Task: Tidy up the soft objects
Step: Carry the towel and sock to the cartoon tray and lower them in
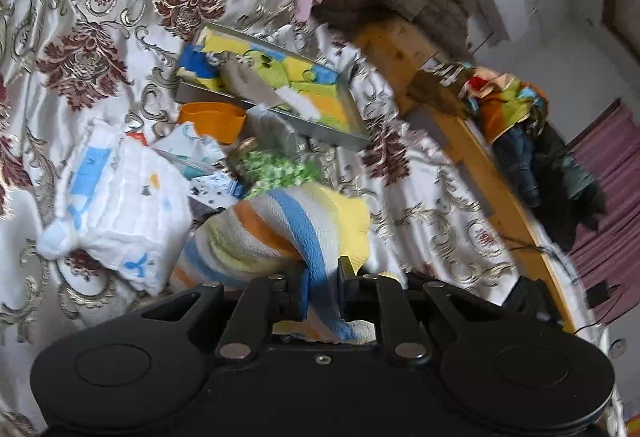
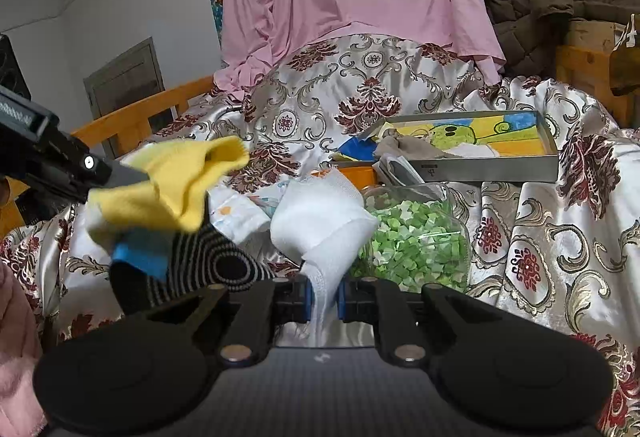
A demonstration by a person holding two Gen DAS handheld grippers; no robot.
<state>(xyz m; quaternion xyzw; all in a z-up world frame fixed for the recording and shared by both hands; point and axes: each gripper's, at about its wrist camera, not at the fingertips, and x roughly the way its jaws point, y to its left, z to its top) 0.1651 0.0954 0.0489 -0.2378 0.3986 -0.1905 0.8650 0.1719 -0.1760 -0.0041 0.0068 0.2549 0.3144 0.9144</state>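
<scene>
- The left gripper (image 1: 322, 291) is clamped on a striped towel (image 1: 280, 233) with orange, blue, white and yellow bands; the cloth bunches ahead of the jaws, above the patterned bedspread (image 1: 100, 17).
- From the right wrist view, that same bundle (image 2: 172, 185) hangs off the left gripper at the left edge, above a black striped sock (image 2: 200, 265).
- The right gripper (image 2: 323, 297) pinches a corner of a white cloth (image 2: 320, 221), which rises in a hump just ahead of the jaws, beside a clear container of green pieces (image 2: 416, 237).
- To do this step well, I judge each cloth should be lifted clear of the heap before it travels, so trailing folds do not drag the container or the orange cup (image 1: 212, 119).
- The likely target is the grey tray (image 2: 500, 167) behind the heap, though that is a guess.
- Hard to read: how much of each cloth sits inside the jaws, what lies under the white padded bundle (image 1: 120, 205), and the motion-blurred left view.
</scene>
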